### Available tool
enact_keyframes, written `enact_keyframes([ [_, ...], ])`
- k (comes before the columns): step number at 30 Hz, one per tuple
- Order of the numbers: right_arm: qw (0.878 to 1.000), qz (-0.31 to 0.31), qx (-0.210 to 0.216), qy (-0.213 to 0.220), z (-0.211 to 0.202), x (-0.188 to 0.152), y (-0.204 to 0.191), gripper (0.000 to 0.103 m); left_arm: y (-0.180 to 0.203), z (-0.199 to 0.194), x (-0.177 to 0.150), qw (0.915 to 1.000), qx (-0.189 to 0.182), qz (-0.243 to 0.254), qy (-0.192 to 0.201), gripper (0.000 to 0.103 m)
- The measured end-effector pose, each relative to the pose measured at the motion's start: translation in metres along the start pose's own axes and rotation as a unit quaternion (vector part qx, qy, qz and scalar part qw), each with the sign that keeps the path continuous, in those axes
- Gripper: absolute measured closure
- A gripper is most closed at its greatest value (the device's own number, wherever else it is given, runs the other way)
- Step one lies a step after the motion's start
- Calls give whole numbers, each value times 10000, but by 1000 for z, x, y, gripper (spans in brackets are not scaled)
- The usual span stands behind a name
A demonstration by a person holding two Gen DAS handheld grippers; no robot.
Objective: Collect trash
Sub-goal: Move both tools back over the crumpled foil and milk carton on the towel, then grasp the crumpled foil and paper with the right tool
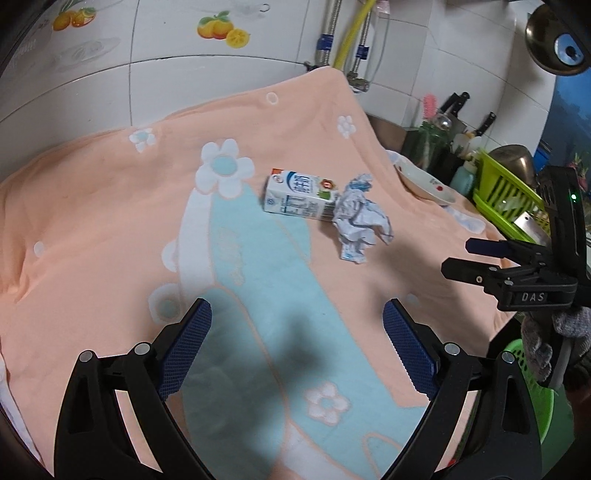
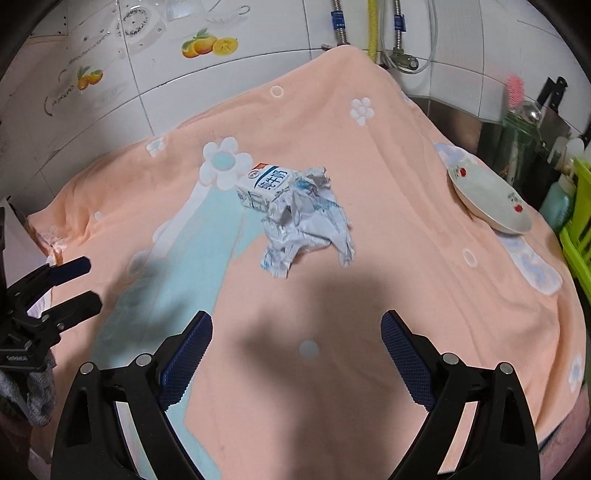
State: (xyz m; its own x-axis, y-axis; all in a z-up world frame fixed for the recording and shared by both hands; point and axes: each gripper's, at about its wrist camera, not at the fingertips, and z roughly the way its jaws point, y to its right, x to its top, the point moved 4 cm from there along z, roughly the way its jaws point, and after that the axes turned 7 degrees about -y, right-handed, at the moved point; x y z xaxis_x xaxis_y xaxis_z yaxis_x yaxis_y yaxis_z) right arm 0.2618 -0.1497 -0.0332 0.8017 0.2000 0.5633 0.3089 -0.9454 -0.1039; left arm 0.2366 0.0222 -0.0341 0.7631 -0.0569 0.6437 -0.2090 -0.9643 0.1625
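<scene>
A small white and blue milk carton (image 1: pixel 299 197) lies on its side on the peach flowered cloth (image 1: pixel 110 221). A crumpled white paper (image 1: pixel 360 221) lies against its right end. In the right wrist view the carton (image 2: pixel 264 186) sits just behind the paper (image 2: pixel 308 223). My left gripper (image 1: pixel 297 343) is open and empty, hovering over the cloth nearer than the trash. My right gripper (image 2: pixel 297 347) is open and empty, also short of the paper. Each gripper shows in the other's view: the right one (image 1: pixel 465 254) at the right edge, the left one (image 2: pixel 79 284) at the left edge.
A white bowl with red cherries (image 2: pixel 487 199) rests on the cloth at the right. A green dish rack (image 1: pixel 509 199), jars and knives stand beyond it. A green basket (image 1: pixel 535 391) sits low at the right. Tiled wall and pipes (image 2: pixel 341 26) lie behind.
</scene>
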Motion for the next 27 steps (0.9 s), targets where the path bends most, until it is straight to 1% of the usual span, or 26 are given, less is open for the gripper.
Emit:
enact_keyframes([
  [4, 9999, 26, 101, -44, 14, 11, 3, 13, -5, 5, 4, 10000, 39, -49, -30, 10],
  [12, 9998, 47, 145, -119, 40, 31, 8, 10, -13, 18, 11, 9998, 144, -94, -100, 10],
  [18, 9996, -23, 194, -183, 66, 53, 9, 9, -23, 29, 17, 9995, 231, -164, -156, 10],
  [27, 9994, 91, 219, -263, 105, 77, 15, 9, -34, 47, 27, 9989, 334, -200, -270, 10],
])
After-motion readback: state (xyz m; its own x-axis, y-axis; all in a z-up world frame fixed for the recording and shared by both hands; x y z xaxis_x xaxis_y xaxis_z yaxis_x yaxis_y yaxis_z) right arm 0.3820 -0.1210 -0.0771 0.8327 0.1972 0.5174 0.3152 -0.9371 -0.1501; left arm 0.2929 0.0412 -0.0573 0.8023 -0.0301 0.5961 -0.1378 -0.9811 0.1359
